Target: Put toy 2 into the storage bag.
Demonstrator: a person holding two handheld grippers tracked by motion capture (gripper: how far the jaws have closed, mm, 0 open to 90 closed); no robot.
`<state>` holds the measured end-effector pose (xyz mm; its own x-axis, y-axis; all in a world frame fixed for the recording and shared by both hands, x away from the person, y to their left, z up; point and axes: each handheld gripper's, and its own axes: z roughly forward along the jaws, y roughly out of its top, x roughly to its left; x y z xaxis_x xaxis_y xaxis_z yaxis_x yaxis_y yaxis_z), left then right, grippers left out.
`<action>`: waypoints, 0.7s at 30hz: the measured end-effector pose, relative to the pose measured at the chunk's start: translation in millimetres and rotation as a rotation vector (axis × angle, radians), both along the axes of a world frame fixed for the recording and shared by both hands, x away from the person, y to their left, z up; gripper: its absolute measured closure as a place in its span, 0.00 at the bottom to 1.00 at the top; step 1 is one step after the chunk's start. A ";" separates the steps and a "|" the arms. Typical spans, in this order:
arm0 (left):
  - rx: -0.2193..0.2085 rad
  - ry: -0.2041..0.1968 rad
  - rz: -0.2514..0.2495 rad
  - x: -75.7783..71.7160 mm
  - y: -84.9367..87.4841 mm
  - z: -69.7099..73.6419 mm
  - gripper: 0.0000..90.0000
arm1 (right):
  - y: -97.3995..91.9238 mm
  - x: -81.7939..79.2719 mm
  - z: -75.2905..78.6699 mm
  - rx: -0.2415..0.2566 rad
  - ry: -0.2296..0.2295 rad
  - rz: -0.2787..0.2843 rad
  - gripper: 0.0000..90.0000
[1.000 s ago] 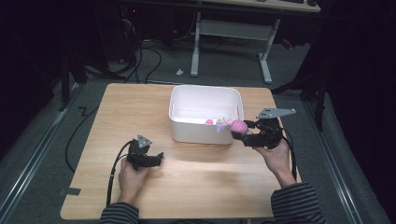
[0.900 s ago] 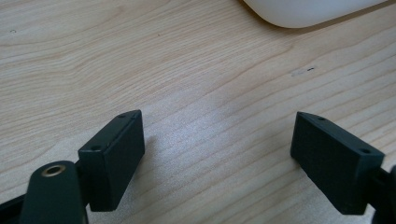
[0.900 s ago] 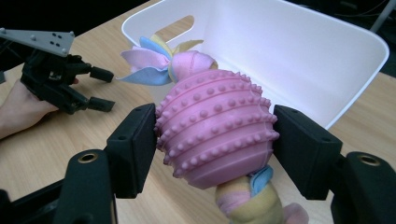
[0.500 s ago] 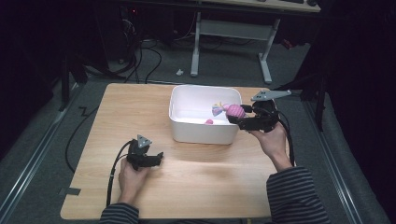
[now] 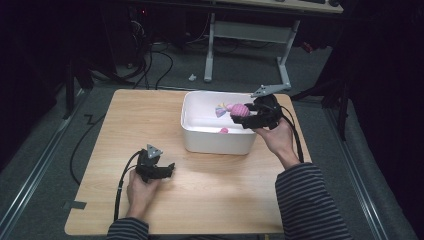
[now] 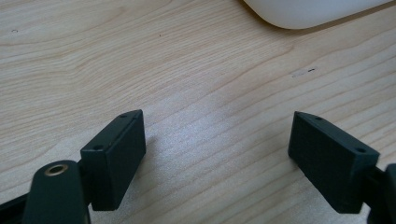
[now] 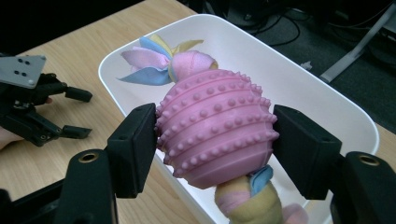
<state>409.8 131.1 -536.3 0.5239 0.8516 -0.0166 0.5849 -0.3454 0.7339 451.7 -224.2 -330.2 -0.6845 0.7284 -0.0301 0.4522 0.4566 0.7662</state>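
Right claw [image 7: 215, 140] clamped on the pink studded toy [image 7: 217, 130], centre of the right gripper view, held above the white bin [image 5: 200, 131] just right of centre in the high view. Left claw [image 6: 217, 154] wide apart, gripping nothing, low over the wooden surface [image 6: 187, 70], lower left.

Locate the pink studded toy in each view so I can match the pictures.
High view: pink studded toy right of centre, in the right claw, above the white bin.
Left gripper view: not in it; open jaws over bare table, bin corner at top.
Right gripper view: centre, clamped between both jaws.
Shared landmark: the white bin.
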 end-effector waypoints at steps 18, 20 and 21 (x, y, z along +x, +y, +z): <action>0.001 0.000 0.003 -0.3 0.1 0.1 0.22 | 32.2 21.2 -25.7 -0.103 0.036 0.052 0.37; -0.001 0.002 0.003 -0.4 0.5 0.2 0.22 | 34.0 21.8 -30.8 -0.096 0.049 0.060 0.37; -0.001 0.002 0.003 -0.4 0.5 0.2 0.22 | 35.0 22.4 -33.7 -0.100 0.057 0.064 0.37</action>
<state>409.4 131.6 -536.1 0.5210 0.8534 -0.0186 0.5874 -0.3426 0.7332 474.0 -189.2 -363.8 -0.7318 0.6788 -0.0601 0.4614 0.5584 0.6894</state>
